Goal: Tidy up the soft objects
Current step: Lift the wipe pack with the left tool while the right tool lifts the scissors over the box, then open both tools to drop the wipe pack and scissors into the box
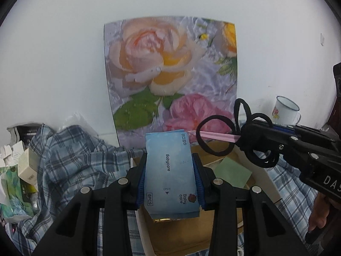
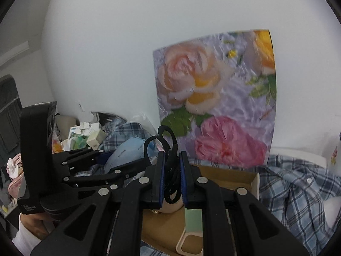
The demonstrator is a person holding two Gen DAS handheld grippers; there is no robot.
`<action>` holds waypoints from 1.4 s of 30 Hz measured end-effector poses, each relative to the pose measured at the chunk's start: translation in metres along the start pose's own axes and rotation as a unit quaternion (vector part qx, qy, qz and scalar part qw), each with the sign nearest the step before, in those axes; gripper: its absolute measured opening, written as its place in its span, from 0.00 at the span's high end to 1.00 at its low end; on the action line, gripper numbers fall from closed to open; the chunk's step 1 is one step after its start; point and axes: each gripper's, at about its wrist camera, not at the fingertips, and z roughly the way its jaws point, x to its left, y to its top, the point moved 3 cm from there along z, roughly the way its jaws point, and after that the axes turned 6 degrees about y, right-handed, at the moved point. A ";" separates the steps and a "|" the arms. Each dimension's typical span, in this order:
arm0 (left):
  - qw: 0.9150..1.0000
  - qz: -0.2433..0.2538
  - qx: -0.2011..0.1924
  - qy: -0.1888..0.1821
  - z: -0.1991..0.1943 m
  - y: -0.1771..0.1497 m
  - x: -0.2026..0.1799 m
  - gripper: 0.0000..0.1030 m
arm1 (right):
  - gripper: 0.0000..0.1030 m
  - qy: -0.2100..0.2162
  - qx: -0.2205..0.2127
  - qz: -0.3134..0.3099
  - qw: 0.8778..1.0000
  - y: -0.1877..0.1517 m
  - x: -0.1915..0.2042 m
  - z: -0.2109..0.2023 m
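So the left gripper has its jaws clamped on the two long edges of a blue wet-wipes pack, the one printed "Babycare" and "6PCS". The pack is held up in the air over an open cardboard box, lying flat between the blue pads. Under its near end there's a bit of gold foil peeking out, can't tell what that is.

The right gripper is squeezed tight on a bundle of black hair ties. A couple of loops stick up past the fingertips, and from the left wrist view the same black hair ties dangle in loops off the tip of the right gripper, up over the far right part of the box. There's a pink strip sticking out sideways from that same grip, just beyond the top of the wipes pack.

Inside the box there's a pale green card lying flat. The box sits on a rumpled blue plaid shirt. A big floral poster leans on the white wall behind, a white enamel mug stands off to the right, and a pile of small cartons and packets is off to the left.
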 end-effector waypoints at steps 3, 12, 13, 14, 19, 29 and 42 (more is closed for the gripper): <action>1.000 0.001 0.012 -0.001 0.009 -0.005 0.000 0.61 | 0.88 0.000 0.013 0.007 1.000 -0.004 -0.006 0.006; 0.999 0.006 0.044 -0.004 0.031 -0.019 -0.004 0.61 | 0.88 0.002 0.060 0.018 0.998 -0.019 -0.017 0.024; 0.999 0.008 0.047 -0.004 0.033 -0.021 -0.004 0.61 | 0.88 0.002 0.064 0.019 0.998 -0.020 -0.017 0.026; 0.999 0.010 0.051 -0.005 0.035 -0.022 -0.005 0.61 | 0.88 0.001 0.069 0.018 0.997 -0.021 -0.017 0.028; 0.998 0.012 0.064 -0.015 0.044 -0.028 -0.007 0.61 | 0.88 -0.004 0.088 0.018 0.996 -0.027 -0.019 0.037; 0.997 0.018 0.078 -0.019 0.050 -0.033 -0.010 0.54 | 0.88 -0.016 0.104 0.026 0.994 -0.033 -0.026 0.046; 0.999 0.003 0.035 0.007 0.034 -0.018 -0.001 0.00 | 0.01 -0.056 0.072 0.036 0.995 -0.017 -0.029 0.026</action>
